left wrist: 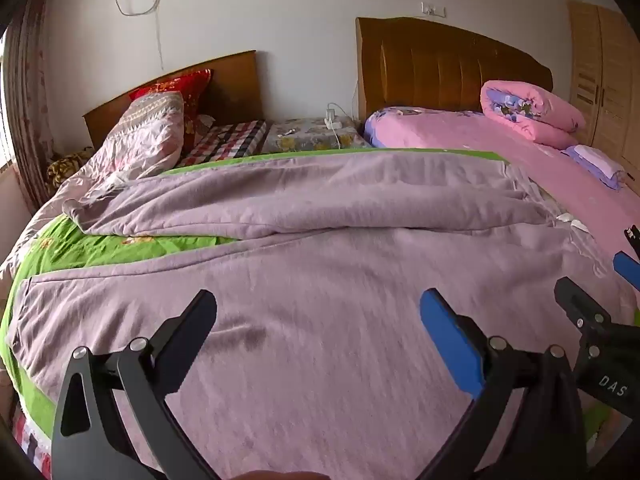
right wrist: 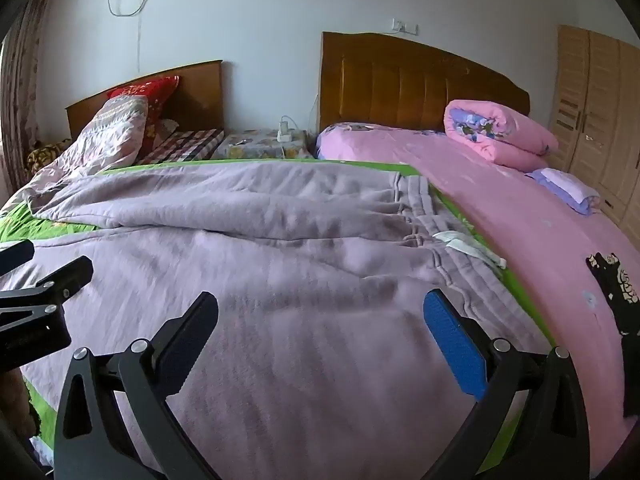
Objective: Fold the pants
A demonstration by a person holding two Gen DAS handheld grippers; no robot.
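Lilac sweatpants [left wrist: 320, 264] lie spread on a green sheet [left wrist: 80, 240] on the bed, legs pointing left, the far leg rumpled. The elastic waistband [right wrist: 424, 216] with white drawstring [right wrist: 472, 244] lies at the right. My left gripper [left wrist: 320, 312] is open and empty, above the near leg. My right gripper [right wrist: 320, 312] is open and empty, above the near hip part close to the waistband. The right gripper also shows at the right edge of the left wrist view [left wrist: 596, 280]; the left gripper shows at the left edge of the right wrist view [right wrist: 48, 268].
A pink bed [right wrist: 520, 220] with a rolled pink quilt [right wrist: 496, 136] and a black patterned item [right wrist: 612, 280] lies at the right. Behind stand two wooden headboards [right wrist: 420, 80], a nightstand [right wrist: 260, 144], a second bed with pillows [left wrist: 160, 128], and a wardrobe [right wrist: 600, 100].
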